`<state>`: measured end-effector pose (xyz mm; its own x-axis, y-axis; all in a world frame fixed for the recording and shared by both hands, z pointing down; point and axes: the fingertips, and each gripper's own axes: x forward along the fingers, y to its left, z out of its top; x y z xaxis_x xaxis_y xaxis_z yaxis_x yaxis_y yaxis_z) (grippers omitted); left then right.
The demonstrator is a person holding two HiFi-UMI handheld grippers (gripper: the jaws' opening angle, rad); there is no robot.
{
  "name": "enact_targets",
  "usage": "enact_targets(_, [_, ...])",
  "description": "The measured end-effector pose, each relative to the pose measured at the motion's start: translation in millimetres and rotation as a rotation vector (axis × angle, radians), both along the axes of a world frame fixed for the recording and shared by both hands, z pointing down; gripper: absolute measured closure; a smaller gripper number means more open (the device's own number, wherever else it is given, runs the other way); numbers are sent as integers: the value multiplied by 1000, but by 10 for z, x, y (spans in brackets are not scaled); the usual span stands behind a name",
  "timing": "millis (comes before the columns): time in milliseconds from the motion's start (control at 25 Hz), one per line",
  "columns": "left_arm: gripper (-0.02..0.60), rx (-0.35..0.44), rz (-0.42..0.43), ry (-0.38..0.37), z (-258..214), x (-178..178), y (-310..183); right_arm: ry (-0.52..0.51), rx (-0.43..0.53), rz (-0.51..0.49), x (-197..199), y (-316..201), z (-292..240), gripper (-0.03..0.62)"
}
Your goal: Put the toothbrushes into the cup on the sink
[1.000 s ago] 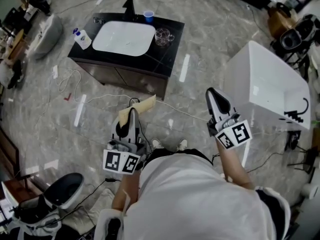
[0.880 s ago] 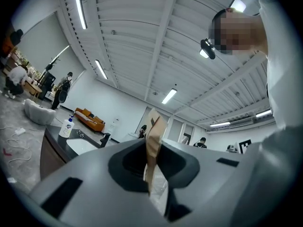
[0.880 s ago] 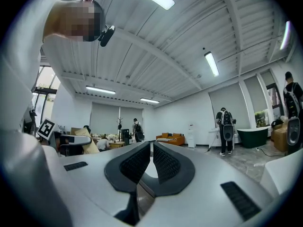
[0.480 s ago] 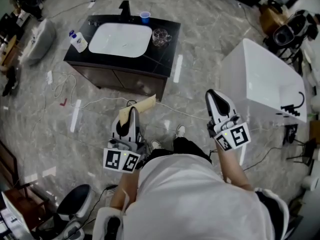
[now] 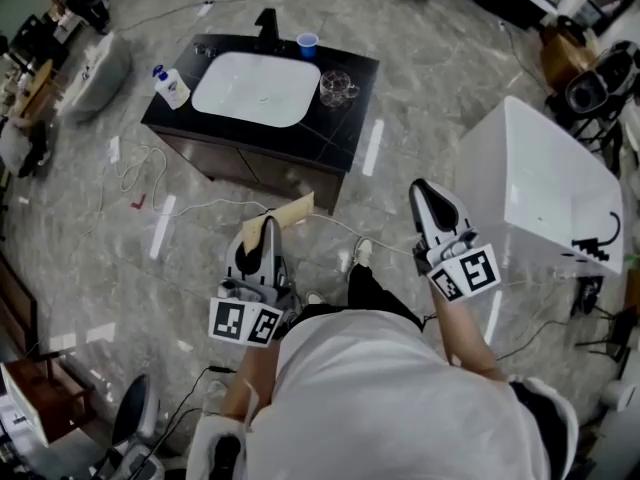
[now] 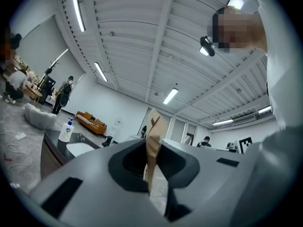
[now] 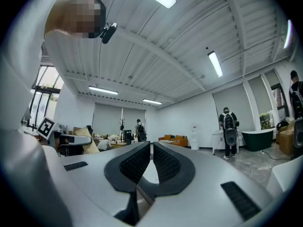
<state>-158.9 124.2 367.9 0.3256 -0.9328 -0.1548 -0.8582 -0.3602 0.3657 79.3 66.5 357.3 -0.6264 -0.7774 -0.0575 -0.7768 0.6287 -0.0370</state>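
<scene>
Both arms are bent at the elbow and held out in front of the white-shirted torso (image 5: 380, 398), 1 gripper in each hand, both pointing forward over the grey marble floor (image 5: 420, 78).

The left gripper (image 5: 260, 230) sits low and close to the body. In the left gripper view its jaws are clamped on 1 flat tan cardboard-like piece (image 6: 154, 131), which stands edge-on between the pads and pokes out past the tips. In the head view that piece (image 5: 285, 211) juts forward and to the right. What it is cannot be told.

The right gripper (image 5: 422, 185) is held a bit higher and further out. In its own view the ribbed pads (image 7: 163, 162) are drawn together to a thin slit with nothing in it.

The shirt hides the upper arms, and the left hand is tucked under the marker cube.

Well ahead stands 1 black vanity counter (image 5: 330, 118) with 1 white basin (image 5: 255, 88) sunk into it. On it are 1 black faucet (image 5: 266, 23) at the back edge, 1 small blue cup (image 5: 307, 41) just beside the faucet, 1 clear glass mug (image 5: 336, 86) right of the basin, and 1 white pump bottle with a blue cap (image 5: 172, 86) at the left corner. Both grippers are well apart from the counter.
</scene>
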Motion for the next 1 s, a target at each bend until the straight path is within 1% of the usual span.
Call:
enact_targets(80, [551, 19, -26, -13, -72, -4, -136, -3, 12, -18, 33, -154, -49, 548])
enact_targets(240, [549, 48, -57, -35, -201, 107, -368, -6, 10, -41, 176, -471, -74, 548])
enact_targets(560, [549, -2, -98, -39, -85, 311, -925, -38, -15, -70, 405, -1135, 31, 548])
enact_targets(760, [549, 17, -121, -94, -213, 449, -1290, -67, -21, -91, 582, -1497, 68, 548])
enact_targets(880, [549, 20, -139, -92, -237, 540, -1480, -76, -24, -106, 668, -1707, 86, 548])
enact_targets(1000, [549, 2, -148, -98, -215, 654, -1592, -85, -34, -131, 707, -1886, 95, 548])
